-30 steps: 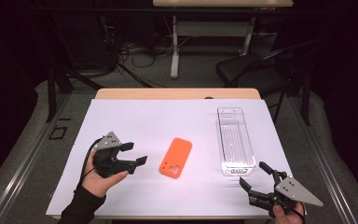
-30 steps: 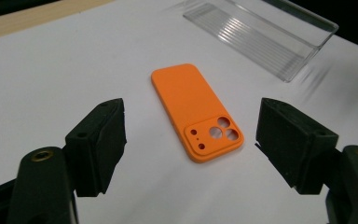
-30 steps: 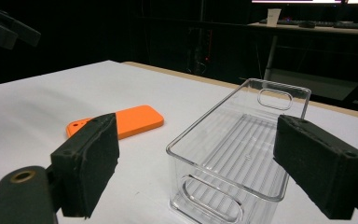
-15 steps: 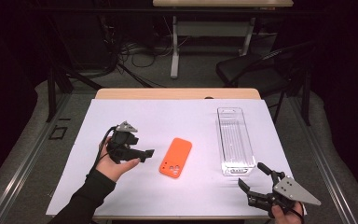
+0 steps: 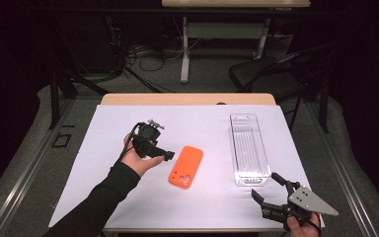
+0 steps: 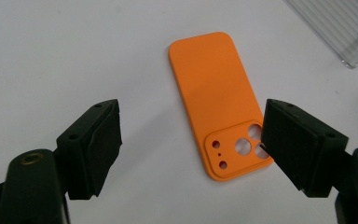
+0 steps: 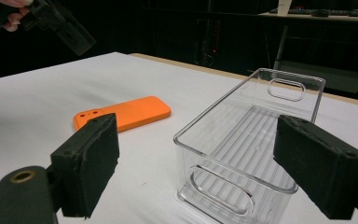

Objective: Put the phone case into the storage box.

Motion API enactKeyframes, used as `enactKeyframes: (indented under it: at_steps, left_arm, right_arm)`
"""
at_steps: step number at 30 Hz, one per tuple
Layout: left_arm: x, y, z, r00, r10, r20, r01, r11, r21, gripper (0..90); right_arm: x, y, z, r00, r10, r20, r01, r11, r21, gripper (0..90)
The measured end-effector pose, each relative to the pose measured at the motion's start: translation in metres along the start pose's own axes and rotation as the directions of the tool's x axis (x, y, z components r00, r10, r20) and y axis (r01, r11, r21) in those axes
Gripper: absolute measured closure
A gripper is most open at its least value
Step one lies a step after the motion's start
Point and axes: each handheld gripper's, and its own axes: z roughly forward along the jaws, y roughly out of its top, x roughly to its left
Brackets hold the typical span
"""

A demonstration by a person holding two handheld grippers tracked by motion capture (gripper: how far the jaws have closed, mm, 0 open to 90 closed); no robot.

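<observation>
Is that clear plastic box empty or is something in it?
Empty. Through the clear bin only its ribbed floor shows; the orange phone case lies outside on the table.

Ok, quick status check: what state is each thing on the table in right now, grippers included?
Phone case: lying flat on the white table cover, back side up, camera cutouts toward the person, not held.
Clear bin: upright, open-topped, empty, untouched.
Left gripper: open, held above the phone case's camera end, not touching it.
Right gripper: open, empty, near the bin's near end.
</observation>
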Motion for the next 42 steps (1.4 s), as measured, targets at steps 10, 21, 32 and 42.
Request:
enactKeyframes:
  at_steps: [10, 21, 32, 42]
  left_arm:
    - [0.002, 0.019, 0.028, 0.9980, -0.063, -0.004, 0.063, 0.9899, 0.127, 20.7]
    - [-0.004, 0.030, 0.053, 0.9931, -0.115, 0.022, 0.109, 0.9759, 0.189, 20.1]
    - [-0.009, 0.032, 0.082, 0.9907, -0.133, 0.028, 0.122, 0.9599, 0.252, 19.1]
    - [-0.014, 0.033, 0.099, 0.9896, -0.141, 0.026, 0.129, 0.9533, 0.273, 19.1]
  right_arm:
    - [0.000, -0.001, 0.001, 0.9999, 0.001, -0.012, 0.000, 1.000, 0.017, 13.7]
    - [0.000, -0.002, 0.002, 0.9998, 0.003, -0.019, -0.003, 1.000, 0.015, 13.7]
    - [0.000, -0.003, 0.002, 0.9997, 0.011, -0.023, -0.010, 1.000, 0.019, 13.7]
    - [0.000, -0.003, 0.002, 0.9996, 0.011, -0.027, -0.010, 1.000, 0.019, 13.7]
